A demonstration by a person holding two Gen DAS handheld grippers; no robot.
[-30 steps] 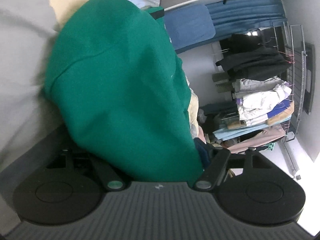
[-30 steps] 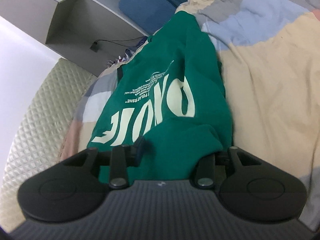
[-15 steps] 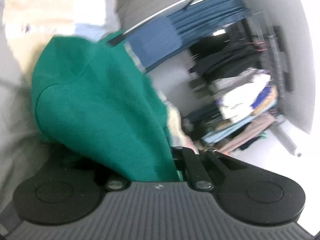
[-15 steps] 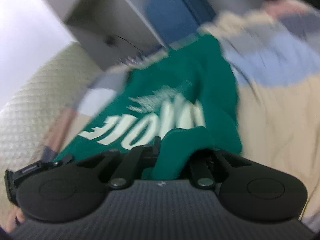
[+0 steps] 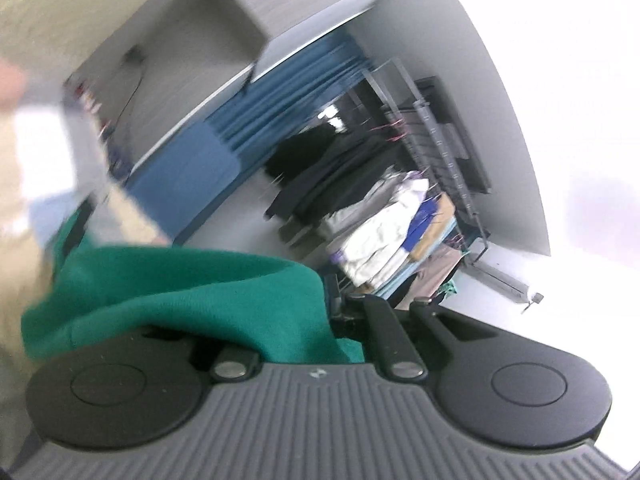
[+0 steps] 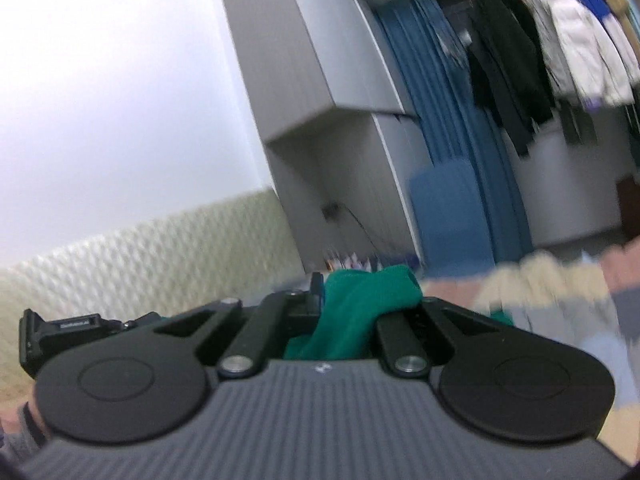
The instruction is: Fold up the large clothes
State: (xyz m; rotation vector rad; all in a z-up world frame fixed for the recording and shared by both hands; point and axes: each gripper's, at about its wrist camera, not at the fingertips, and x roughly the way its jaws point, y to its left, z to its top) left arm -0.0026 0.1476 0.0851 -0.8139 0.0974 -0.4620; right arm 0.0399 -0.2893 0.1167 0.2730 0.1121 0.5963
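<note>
A green sweatshirt [image 5: 192, 296] is bunched over my left gripper [image 5: 320, 308], which is shut on a fold of it; the left finger is hidden under the cloth. In the right wrist view my right gripper [image 6: 360, 300] is shut on another bunch of the green sweatshirt [image 6: 360, 304], held up off the bed. Most of the garment hangs below both cameras, out of sight. Both views are blurred by motion.
A patchwork bedspread [image 6: 560, 300] lies lower right. A quilted headboard [image 6: 140, 256], grey cabinet [image 6: 320, 80] and blue curtain [image 6: 448, 120] stand behind. A rack of hanging clothes [image 5: 380, 216] stands at the right of the left wrist view.
Both grippers closed on the sweatshirt and swung upward, lifting it off the bed. The printed front has dropped out of view; the cameras now face the wall, cabinet and clothes rack.
</note>
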